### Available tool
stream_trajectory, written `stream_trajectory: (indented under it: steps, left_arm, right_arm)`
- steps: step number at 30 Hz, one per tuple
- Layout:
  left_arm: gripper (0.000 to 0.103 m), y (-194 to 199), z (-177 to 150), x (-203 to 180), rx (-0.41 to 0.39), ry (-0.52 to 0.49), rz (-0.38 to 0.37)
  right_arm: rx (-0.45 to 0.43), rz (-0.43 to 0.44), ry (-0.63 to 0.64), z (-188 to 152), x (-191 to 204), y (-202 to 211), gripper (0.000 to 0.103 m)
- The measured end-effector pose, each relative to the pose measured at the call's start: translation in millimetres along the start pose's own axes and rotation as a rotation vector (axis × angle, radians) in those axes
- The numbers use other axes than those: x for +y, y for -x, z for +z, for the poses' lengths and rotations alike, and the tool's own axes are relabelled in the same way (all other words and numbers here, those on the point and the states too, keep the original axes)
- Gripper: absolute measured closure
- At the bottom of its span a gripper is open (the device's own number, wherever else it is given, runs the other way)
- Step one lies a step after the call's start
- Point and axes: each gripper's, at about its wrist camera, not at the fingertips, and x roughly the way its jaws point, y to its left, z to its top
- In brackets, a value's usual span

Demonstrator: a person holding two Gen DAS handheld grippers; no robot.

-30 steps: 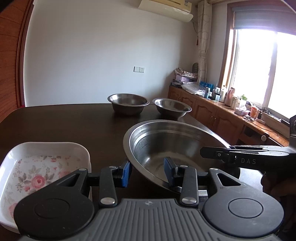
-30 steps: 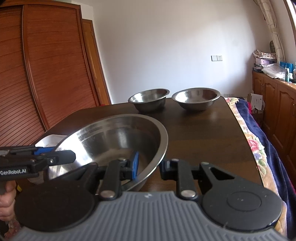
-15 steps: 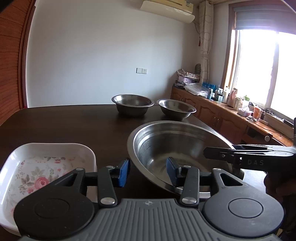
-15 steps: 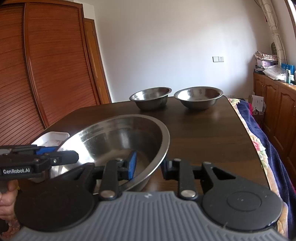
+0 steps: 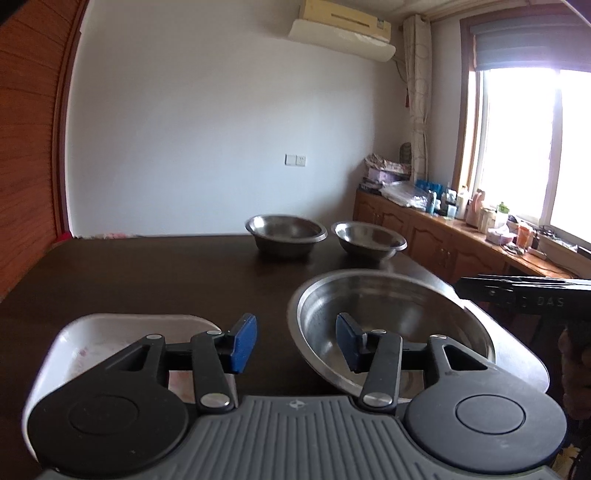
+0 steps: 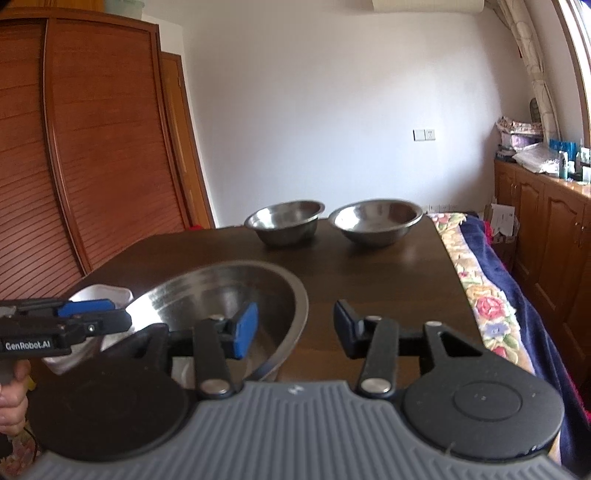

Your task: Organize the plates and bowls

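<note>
Dark table (image 5: pixel 147 280), both tools level, left tool (image 5: pixel 295 345) and right tool (image 6: pixel 295 326) parted, astride big steel bowl's (image 5: pixel 388 314) rim.

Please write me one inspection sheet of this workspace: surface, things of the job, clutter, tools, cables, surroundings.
Surface: dark wooden table, bare between the dishes.
Job's things: large steel bowl near; white floral dish beside it; two small steel bowls at the far edge, apart.
Clutter: nothing seen on the table.
Tools: left tool and right tool each straddle the large bowl's rim; jaws have just been opening, pads clear of the rim.
Cables: nothing seen.
Surroundings: wooden wardrobe, air conditioner, window, crowded side counter, floral blanket.
</note>
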Motion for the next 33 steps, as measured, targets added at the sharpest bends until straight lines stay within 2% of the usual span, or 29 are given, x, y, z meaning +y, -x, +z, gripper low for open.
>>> stream_trajectory:
  steps: [8, 13, 25, 28, 33]
  left_arm:
    - [0.027, 14.7, 21.2, 12.8, -0.065, 0.001, 0.026]
    - [0.026, 15.9, 29.9, 15.0, -0.077, -0.012, 0.028]
    - [0.026, -17.4, 64.6, 18.6, -0.062, -0.062, 0.000]
    - [0.026, -27.7, 78.9, 22.7, -0.065, -0.076, 0.011]
    - [0.025, -47.0, 98.5, 31.4, -0.058, -0.101, 0.033]
  right_arm:
    - [-0.054, -0.008, 0.031, 18.8, 3.2, 16.2, 0.055]
    - [-0.074, -0.015, 0.056, 29.5, 4.0, 20.1, 0.055]
    - [-0.065, -0.035, 0.111, 52.6, 5.6, -1.5, 0.055]
    - [-0.051, 0.003, 0.089, 62.3, 3.2, -11.2, 0.055]
    - [-0.053, -0.001, 0.141, 73.6, 8.9, -26.4, 0.055]
